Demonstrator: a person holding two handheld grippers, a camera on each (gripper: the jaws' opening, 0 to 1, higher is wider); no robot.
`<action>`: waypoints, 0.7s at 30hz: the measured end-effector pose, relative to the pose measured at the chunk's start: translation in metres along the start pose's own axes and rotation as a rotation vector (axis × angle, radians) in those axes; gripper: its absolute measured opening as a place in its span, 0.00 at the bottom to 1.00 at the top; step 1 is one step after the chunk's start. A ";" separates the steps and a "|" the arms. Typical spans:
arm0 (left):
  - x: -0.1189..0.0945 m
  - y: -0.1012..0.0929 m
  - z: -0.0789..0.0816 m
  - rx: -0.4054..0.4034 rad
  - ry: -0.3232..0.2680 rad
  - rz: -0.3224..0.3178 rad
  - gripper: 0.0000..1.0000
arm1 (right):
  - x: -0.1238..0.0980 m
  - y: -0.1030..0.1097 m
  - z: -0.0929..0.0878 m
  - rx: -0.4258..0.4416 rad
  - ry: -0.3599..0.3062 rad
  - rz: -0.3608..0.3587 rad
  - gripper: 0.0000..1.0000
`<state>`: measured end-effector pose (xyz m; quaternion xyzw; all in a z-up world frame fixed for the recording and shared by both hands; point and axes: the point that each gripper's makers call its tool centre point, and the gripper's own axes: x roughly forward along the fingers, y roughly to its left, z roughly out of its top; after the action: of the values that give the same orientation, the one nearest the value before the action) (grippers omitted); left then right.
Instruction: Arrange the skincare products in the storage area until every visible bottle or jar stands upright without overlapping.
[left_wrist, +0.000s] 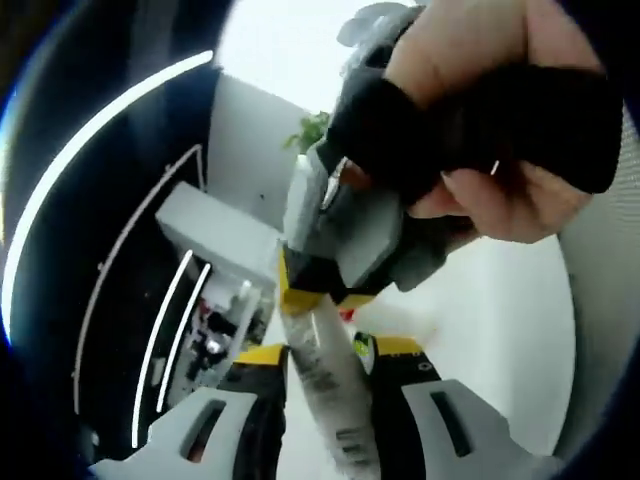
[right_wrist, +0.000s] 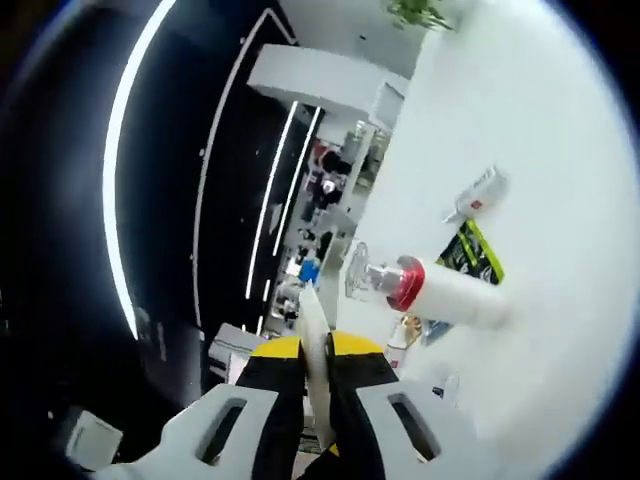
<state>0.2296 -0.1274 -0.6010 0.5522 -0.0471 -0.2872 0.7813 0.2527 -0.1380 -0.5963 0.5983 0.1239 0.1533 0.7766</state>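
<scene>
Fingers around pale printed tube

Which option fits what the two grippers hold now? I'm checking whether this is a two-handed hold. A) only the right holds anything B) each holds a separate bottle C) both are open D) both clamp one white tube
D: in the left gripper view the left gripper pinches the white tube while the right gripper clamps its far end; the right gripper view shows its jaws shut on a thin white edge.
</scene>
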 end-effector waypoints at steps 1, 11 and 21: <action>0.000 0.000 0.000 0.015 -0.005 0.001 0.25 | -0.001 -0.002 0.000 0.036 -0.011 -0.009 0.07; -0.012 -0.003 -0.014 0.256 -0.053 -0.039 0.13 | -0.006 -0.015 -0.021 0.321 0.000 -0.048 0.07; -0.019 -0.007 -0.019 0.386 -0.134 -0.163 0.06 | -0.009 -0.029 -0.031 0.453 0.016 -0.065 0.09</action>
<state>0.2187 -0.1038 -0.6102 0.6733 -0.1083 -0.3712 0.6302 0.2349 -0.1205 -0.6317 0.7519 0.1807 0.1010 0.6259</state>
